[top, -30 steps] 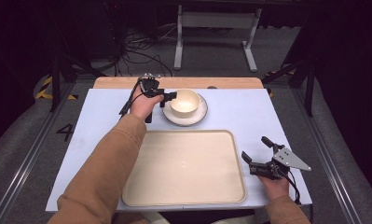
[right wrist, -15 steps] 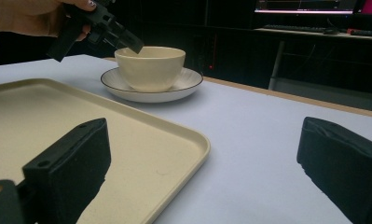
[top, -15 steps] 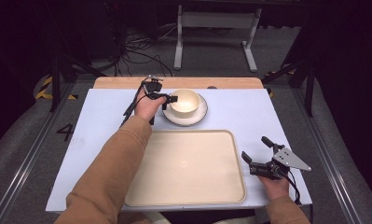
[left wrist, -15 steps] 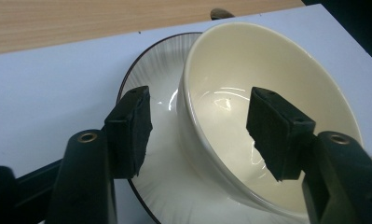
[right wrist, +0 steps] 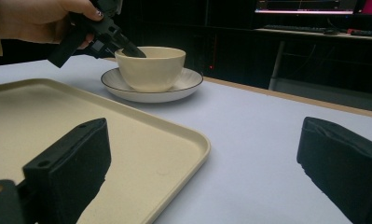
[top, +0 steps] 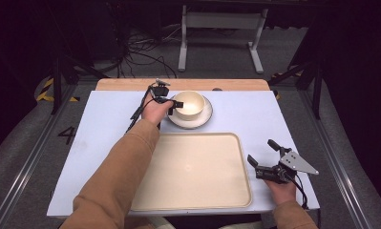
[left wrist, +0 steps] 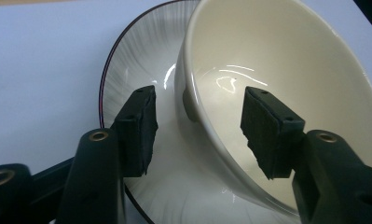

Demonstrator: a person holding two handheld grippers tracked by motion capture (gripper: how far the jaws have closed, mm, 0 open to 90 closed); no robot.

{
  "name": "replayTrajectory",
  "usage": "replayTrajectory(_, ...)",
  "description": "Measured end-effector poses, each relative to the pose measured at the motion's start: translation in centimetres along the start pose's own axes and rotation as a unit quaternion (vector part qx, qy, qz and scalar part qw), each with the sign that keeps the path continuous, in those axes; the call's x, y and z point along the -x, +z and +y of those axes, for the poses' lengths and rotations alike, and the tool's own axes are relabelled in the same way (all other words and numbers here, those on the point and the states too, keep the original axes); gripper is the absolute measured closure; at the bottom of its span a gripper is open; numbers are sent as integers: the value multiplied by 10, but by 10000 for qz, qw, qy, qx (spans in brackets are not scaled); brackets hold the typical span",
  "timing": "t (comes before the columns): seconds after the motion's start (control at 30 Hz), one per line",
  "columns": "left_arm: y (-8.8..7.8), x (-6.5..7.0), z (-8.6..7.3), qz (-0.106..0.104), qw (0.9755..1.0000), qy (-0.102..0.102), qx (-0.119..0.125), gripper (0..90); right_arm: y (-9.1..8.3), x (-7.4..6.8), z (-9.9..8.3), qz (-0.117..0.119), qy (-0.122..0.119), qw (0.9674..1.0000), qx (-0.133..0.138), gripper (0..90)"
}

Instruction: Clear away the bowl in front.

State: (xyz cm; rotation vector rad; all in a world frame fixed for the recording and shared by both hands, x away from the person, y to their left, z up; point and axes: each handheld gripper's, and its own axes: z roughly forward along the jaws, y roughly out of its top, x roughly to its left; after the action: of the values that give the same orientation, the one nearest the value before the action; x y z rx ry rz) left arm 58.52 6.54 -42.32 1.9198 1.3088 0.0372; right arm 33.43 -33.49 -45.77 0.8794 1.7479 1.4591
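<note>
Upper centre of the high view: bowl [top: 189, 103] upright on a saucer [top: 202, 119], mouth up, round with no long axis. The left tongs [left wrist: 197, 123] straddle its near rim, one pad [left wrist: 139, 123] outside, one inside; they have just been closing but do not yet pinch. Grasp begun; lift remains, perhaps to the tray [top: 197, 169]. Lower right: right tongs [top: 263, 157] open, idle on the desk [top: 107, 124].

On the table [top: 102, 129] we've got one cream bowl [top: 188, 103], sitting on one white saucer [top: 201, 119] near the far edge. One beige tray [top: 197, 171] lies along the near edge. Two grippers are out: the left gripper [top: 172, 103] and the right gripper [top: 262, 151].
</note>
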Motion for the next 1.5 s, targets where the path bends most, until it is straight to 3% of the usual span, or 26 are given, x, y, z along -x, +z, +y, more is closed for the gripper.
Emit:
replayTrajectory(0.1,2,1,0,47,9999,-105,-73,546,0,0,0,2,1,10000,5,32)
replayTrajectory(0.3,2,2,0,149,9994,-271,-144,573,0,0,0,-10,17,10000,18,34)
replayTrajectory(0.5,3,4,1,122,9990,-381,-173,642,0,0,0,-12,8,10000,18,34)
replayTrajectory(0.67,1,7,2,285,9984,-475,-73,707,0,0,0,-12,7,10000,16,34)
replayTrajectory(0.87,2,14,5,734,9965,-399,-41,779,0,0,0,-13,8,10000,21,34)
replayTrajectory(1.03,3,17,6,909,9952,-373,-43,824,-1,0,0,-23,22,10000,24,35)
replayTrajectory(1.5,-10,24,11,960,9950,-274,-8,804,-1,0,0,-30,29,10000,35,35)
